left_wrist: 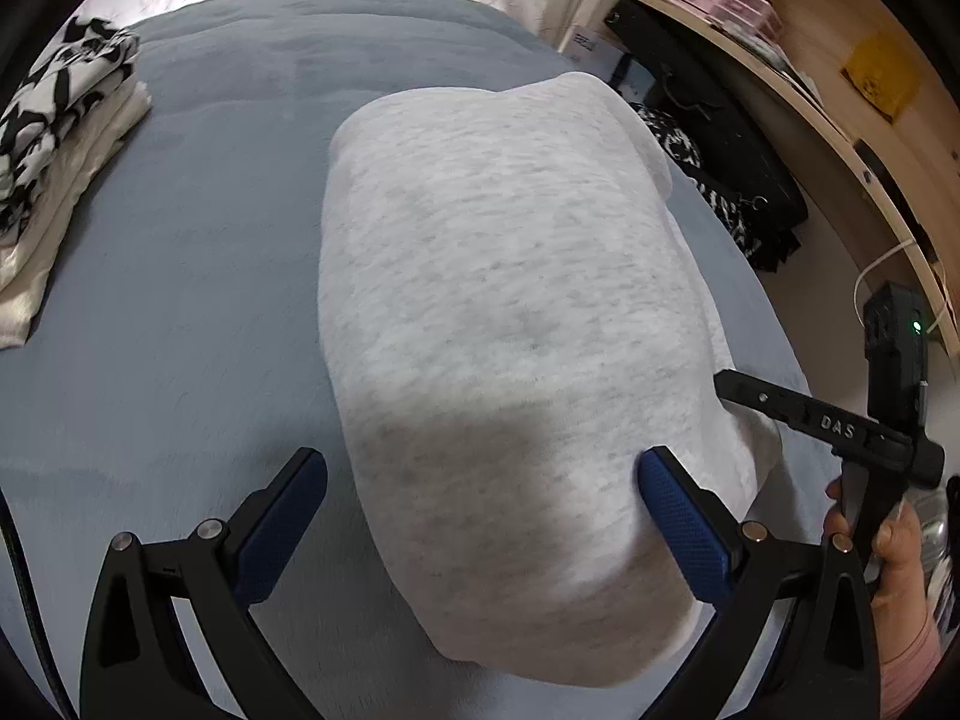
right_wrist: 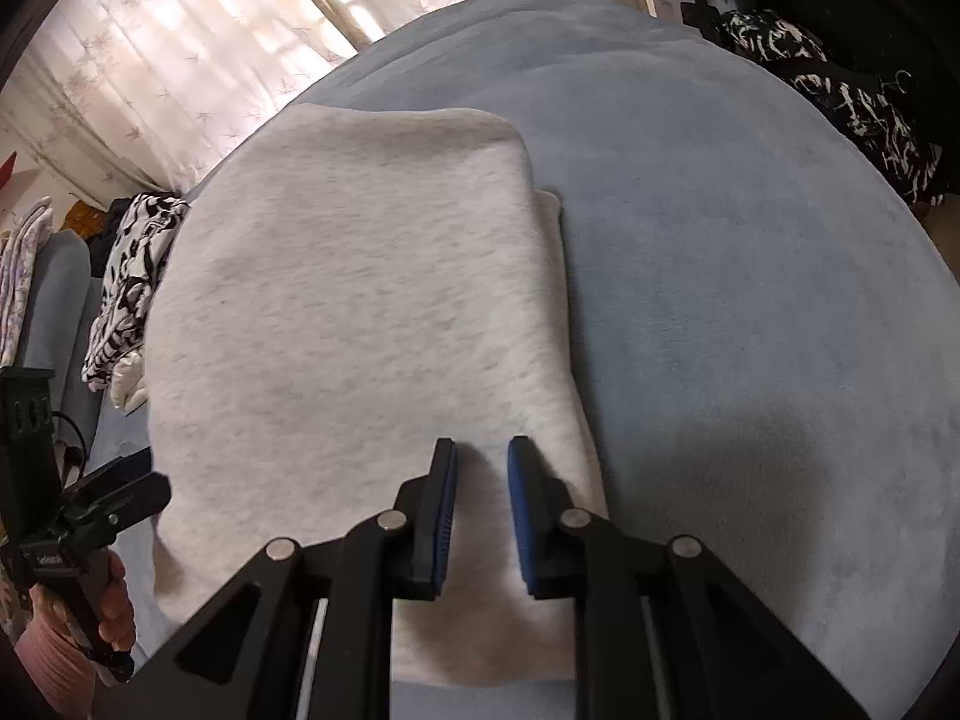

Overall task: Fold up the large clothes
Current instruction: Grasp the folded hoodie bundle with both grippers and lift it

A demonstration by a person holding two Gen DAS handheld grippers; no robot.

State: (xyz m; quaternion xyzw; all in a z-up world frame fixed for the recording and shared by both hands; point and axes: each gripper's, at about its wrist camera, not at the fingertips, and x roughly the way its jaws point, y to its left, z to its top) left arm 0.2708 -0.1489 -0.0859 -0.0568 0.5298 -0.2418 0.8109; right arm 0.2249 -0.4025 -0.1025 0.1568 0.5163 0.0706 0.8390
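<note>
A light grey garment [left_wrist: 498, 276] lies folded into a long thick rectangle on the blue bed cover [left_wrist: 180, 300]. My left gripper [left_wrist: 480, 474] stands wide open over its near end, one finger on the bare cover, the other resting on the cloth. The right gripper [left_wrist: 738, 387] shows at the garment's right edge. In the right wrist view the same garment [right_wrist: 360, 300] fills the middle. My right gripper [right_wrist: 483, 450] hovers over its near right part, jaws a narrow gap apart, with flat cloth showing between the pads and nothing pinched. The left gripper [right_wrist: 120, 492] is at the far left.
A stack of folded clothes topped by a black-and-white print [left_wrist: 60, 120] sits left of the garment [right_wrist: 138, 264]. A wooden shelf [left_wrist: 780, 78] and a black bag [left_wrist: 720, 138] stand beyond the bed's right side. Curtains [right_wrist: 180, 60] hang behind. Bare cover [right_wrist: 750, 240] lies to the right.
</note>
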